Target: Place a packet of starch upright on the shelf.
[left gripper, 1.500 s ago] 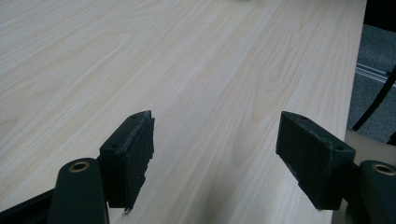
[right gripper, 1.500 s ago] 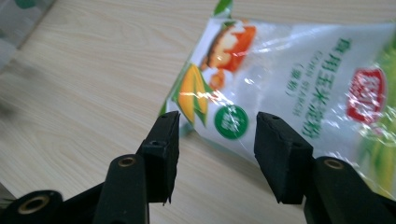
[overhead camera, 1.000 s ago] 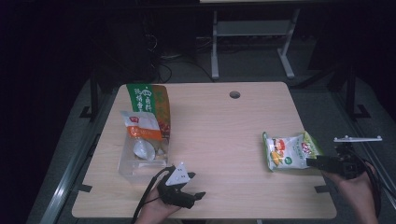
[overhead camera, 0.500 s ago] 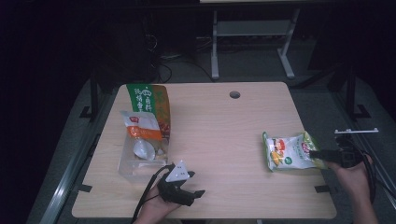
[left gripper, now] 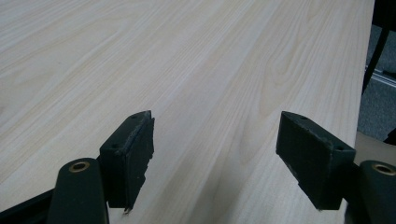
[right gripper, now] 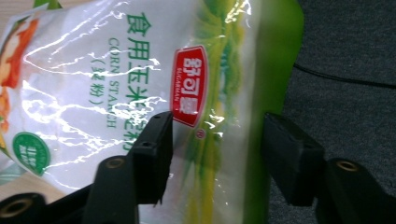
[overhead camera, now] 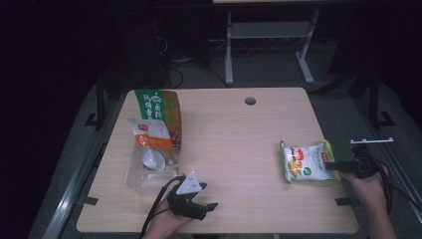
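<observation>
Right gripper (overhead camera: 334, 164) fingers wide, just opened, straddling corn starch bag's (overhead camera: 304, 161) edge for grasp; left gripper (overhead camera: 206, 208) fingers wide, idle over desk (overhead camera: 239, 134).

You see the table (overhead camera: 249, 144) lit evenly from overhead while its surroundings sink into near-black, glare streaks the glossy corn starch bag (right gripper: 140, 84), whose near edge blurs, and the left gripper view stays bright and fairly sharp.

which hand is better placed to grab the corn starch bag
Right. The right gripper is at the bag's edge, jaws open around its green end. The left gripper sits across the table, jaws open over bare wood.
</observation>
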The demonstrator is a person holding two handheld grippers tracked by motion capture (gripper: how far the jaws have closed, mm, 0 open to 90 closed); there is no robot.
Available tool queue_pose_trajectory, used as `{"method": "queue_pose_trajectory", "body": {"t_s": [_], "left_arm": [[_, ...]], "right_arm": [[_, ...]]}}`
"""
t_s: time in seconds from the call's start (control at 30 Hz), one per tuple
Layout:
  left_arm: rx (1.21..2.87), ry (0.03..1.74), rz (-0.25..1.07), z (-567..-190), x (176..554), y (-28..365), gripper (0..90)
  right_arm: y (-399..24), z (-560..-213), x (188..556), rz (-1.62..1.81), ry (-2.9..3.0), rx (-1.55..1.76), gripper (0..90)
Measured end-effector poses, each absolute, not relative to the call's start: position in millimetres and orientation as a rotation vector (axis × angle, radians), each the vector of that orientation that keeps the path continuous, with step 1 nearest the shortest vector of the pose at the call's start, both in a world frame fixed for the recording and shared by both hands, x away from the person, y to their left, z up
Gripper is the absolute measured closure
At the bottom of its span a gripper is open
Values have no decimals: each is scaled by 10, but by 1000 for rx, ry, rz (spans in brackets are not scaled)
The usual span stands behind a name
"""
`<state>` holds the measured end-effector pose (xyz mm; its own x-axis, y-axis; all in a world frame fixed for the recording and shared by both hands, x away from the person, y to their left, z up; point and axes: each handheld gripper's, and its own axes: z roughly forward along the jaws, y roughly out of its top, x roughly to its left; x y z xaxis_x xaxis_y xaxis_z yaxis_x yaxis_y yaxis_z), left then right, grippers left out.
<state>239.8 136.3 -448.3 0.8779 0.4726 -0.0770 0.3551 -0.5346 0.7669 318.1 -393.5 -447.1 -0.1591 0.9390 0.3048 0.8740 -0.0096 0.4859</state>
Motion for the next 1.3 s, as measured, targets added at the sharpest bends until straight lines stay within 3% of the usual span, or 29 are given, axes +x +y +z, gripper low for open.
{"method": "queue_pose_trajectory", "body": {"t_s": [0.17,0.27,0.47,0.9,1.3], "left_arm": [[2192,589,174,-4481,2402,1354,273],[2194,586,172,-4483,2401,1347,273],[2196,579,177,-4473,2391,1346,273],[2197,572,178,-4465,2381,1328,273],[2197,564,181,-4459,2375,1329,273]], "right_arm": [[-3936,-4498,3192,935,2129,1962,453],[-3869,-4489,3206,930,2162,1933,703],[-3720,-4497,3261,946,2192,1898,887],[-3560,-4469,3300,983,2220,1854,844],[-3168,-4444,3452,965,2331,1735,792]]}}
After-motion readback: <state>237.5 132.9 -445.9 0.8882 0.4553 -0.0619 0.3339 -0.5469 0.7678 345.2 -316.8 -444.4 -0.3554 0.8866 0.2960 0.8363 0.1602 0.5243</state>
